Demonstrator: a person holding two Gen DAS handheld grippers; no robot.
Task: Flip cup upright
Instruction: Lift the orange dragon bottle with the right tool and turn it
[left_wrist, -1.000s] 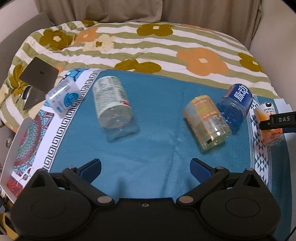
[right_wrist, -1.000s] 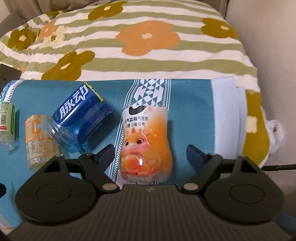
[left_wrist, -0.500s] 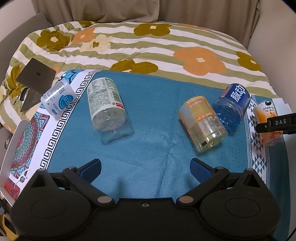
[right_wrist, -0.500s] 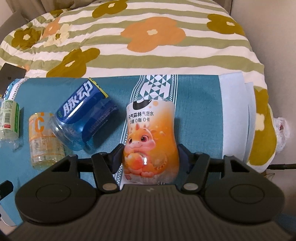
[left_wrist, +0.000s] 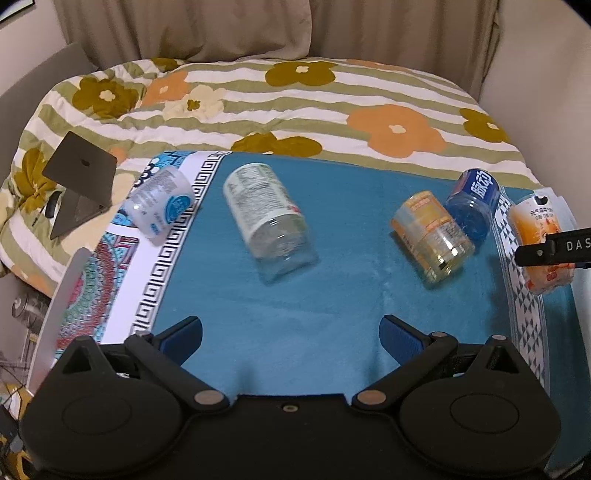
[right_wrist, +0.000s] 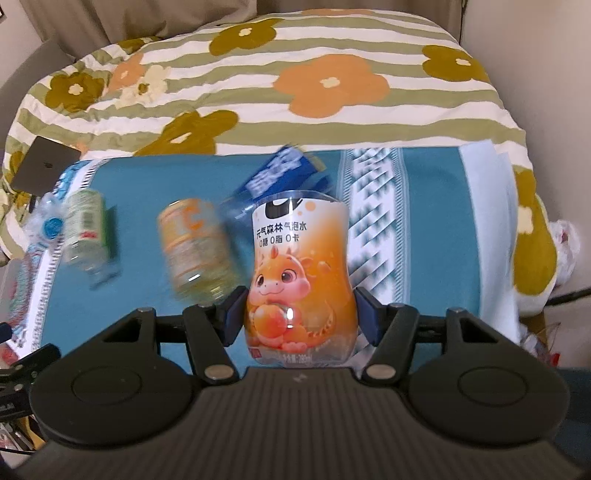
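Note:
An orange cup (right_wrist: 300, 284) with a cartoon dragon on its label sits between the fingers of my right gripper (right_wrist: 301, 317), which is shut on its lower half. The left wrist view shows the same orange cup (left_wrist: 540, 236) at the far right, a black finger (left_wrist: 554, 246) of the right gripper crossing it. My left gripper (left_wrist: 291, 338) hangs open above bare teal cloth. On their sides on the teal mat (left_wrist: 332, 295) lie a yellow cup (left_wrist: 432, 236), a blue cup (left_wrist: 474, 203), a clear cup with a white label (left_wrist: 267, 218) and a small white-and-blue cup (left_wrist: 159, 205).
The mat lies on a bed with a flowered, striped quilt (left_wrist: 295, 107). A dark laptop (left_wrist: 79, 177) stands open at the left edge. A curtain (left_wrist: 258, 29) and walls close the back. White folded cloth (right_wrist: 484, 221) borders the mat on the right.
My right gripper has shut on the orange cup and lifted and swung it, so the background blurs. The left gripper has drawn back a little and stays open.

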